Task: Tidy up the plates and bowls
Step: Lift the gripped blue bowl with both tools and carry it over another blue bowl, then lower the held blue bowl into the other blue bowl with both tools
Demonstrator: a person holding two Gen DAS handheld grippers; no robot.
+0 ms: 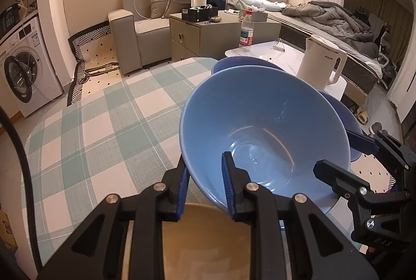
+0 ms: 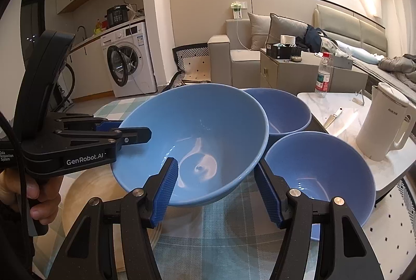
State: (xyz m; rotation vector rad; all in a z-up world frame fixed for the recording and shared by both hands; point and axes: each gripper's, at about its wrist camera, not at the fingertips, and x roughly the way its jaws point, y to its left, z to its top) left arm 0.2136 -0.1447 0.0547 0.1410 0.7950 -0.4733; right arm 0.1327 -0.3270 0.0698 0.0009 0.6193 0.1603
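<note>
A large light-blue bowl [image 1: 262, 124] [image 2: 192, 139] is held tilted above the checked tablecloth. My left gripper [image 1: 205, 189] [image 2: 122, 130] is shut on its near rim, one pad inside and one outside. Under it lies a beige plate [image 1: 208, 241] [image 2: 85, 191]. Two smaller darker-blue bowls stand on the cloth: one far [image 2: 286, 108] [image 1: 241, 61], one near on the right [image 2: 319, 171]. My right gripper [image 2: 218, 197] is open and empty, its fingers on either side of the gap between the large bowl and the near small bowl; it also shows in the left wrist view [image 1: 345, 158].
A white kettle [image 2: 384, 121] [image 1: 322, 61], a water bottle [image 2: 323, 74] [image 1: 246, 32] and a knife [image 2: 334, 116] are on the white marble table [image 2: 345, 111] to the right. The checked cloth [image 1: 104, 129] extends left. A sofa, cabinet and washing machine stand beyond.
</note>
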